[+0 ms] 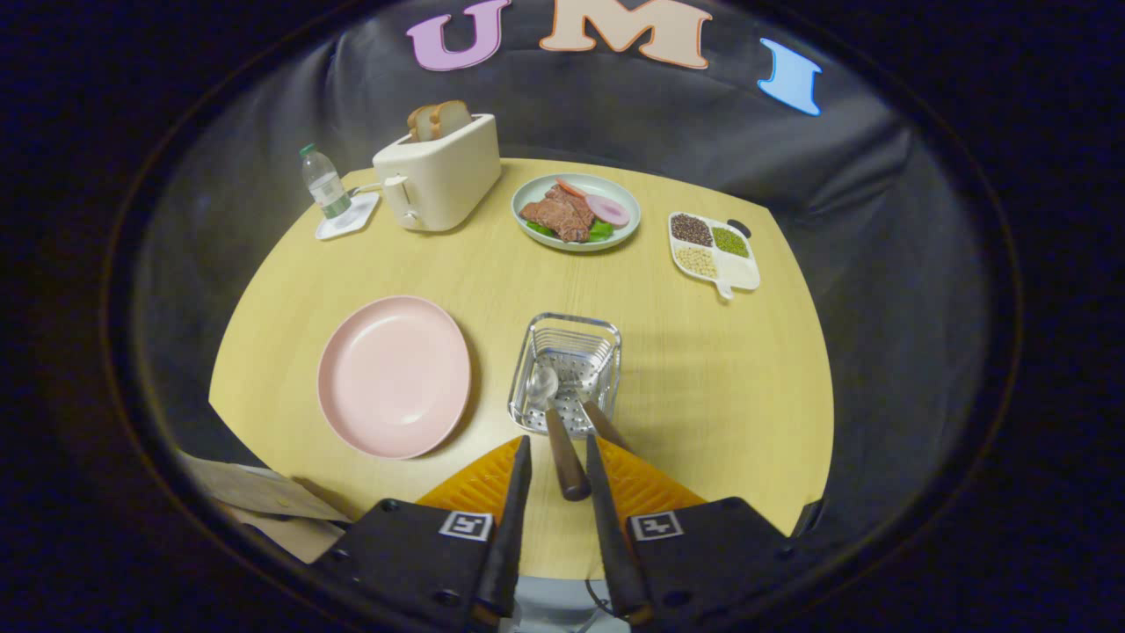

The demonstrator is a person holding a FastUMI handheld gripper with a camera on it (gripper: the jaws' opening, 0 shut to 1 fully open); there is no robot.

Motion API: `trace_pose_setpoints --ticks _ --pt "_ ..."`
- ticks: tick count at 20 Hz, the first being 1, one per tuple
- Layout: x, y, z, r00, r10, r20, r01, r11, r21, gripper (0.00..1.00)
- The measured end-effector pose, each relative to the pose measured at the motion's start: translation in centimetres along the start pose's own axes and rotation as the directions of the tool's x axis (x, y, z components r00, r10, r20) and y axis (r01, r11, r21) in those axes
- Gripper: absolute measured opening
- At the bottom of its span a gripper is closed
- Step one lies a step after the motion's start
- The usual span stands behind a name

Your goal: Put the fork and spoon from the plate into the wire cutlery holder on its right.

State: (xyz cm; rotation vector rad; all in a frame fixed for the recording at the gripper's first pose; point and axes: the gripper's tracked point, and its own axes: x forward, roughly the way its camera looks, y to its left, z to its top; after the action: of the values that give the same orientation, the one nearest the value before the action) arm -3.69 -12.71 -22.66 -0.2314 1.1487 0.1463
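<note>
The wire cutlery holder (567, 365) stands on the round wooden table (703, 369), to the right of the empty pink plate (394, 375). The spoon (562, 448) has its bowl down inside the holder, and its brown handle leans out toward me. That handle lies in the gap between my fingers, close to the right one, with a gap to the left one. A second brown handle, the fork (605, 424), leans out of the holder beside it, just ahead of the right finger. My gripper (556, 440) is open, right in front of the holder.
At the back stand a cream toaster (439, 176) with bread, a water bottle (323, 183) on a coaster, a plate of meat and vegetables (576, 211) and a divided dish of beans (712, 251). Brown paper (264, 497) lies at the table's near left edge.
</note>
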Motion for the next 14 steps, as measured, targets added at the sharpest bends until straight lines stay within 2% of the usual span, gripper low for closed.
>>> trace_pose_setpoints --ticks 4,6,9,14 --pt "-0.6 1.4 1.1 0.998 0.029 0.063 -0.029 1.0 0.0 0.79" --pt "-1.3 1.7 2.2 0.991 0.024 0.131 -0.024 1.0 -0.001 0.85" --pt "-2.8 2.5 4.5 0.963 0.017 0.268 -0.026 0.999 0.031 0.95" --pt "-5.6 4.4 7.2 0.892 0.006 0.451 -0.03 0.998 0.048 0.97"
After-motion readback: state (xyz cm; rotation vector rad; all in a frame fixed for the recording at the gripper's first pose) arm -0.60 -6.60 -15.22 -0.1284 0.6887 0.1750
